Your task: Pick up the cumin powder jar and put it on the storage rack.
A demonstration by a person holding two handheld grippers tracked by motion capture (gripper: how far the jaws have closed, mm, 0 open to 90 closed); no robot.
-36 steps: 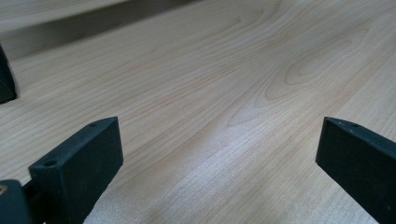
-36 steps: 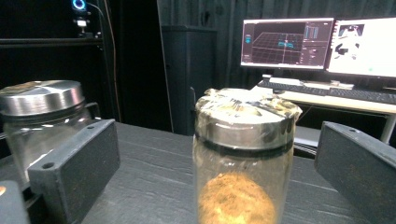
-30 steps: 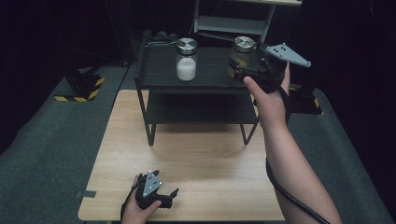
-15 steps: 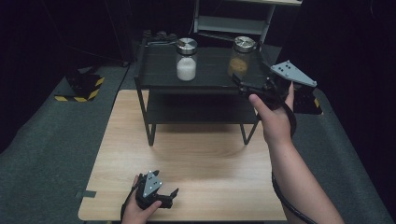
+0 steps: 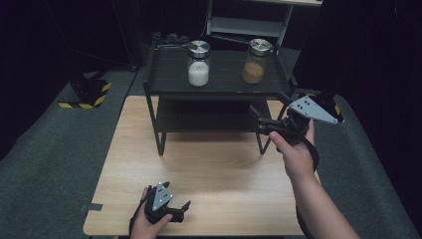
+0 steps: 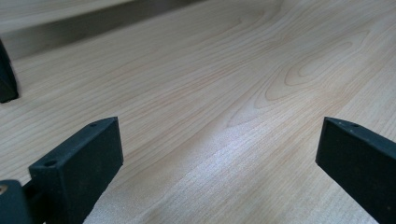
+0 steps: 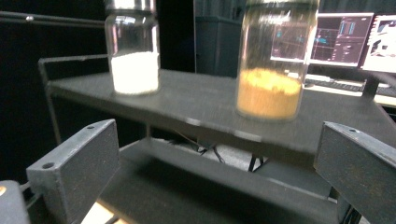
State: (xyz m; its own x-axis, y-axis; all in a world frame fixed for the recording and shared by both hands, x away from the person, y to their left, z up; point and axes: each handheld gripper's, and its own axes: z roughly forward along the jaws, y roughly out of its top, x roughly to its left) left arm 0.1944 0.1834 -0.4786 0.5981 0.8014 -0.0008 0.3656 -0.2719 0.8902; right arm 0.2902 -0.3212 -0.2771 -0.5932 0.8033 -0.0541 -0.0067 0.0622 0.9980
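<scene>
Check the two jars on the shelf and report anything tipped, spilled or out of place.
Nothing stands out. The white-filled jar and the orange-filled jar both stand upright, lids on, apart from each other on the top of the black shelf. No spill shows around them.

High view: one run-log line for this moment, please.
right gripper: open, off orange jar | left gripper: open, on table | white jar: top shelf

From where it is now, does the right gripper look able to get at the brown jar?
Probably yes. The right gripper is open, in front of the rack's right end, and the brown jar stands near that front edge with nothing between them; it must rise first.
</scene>
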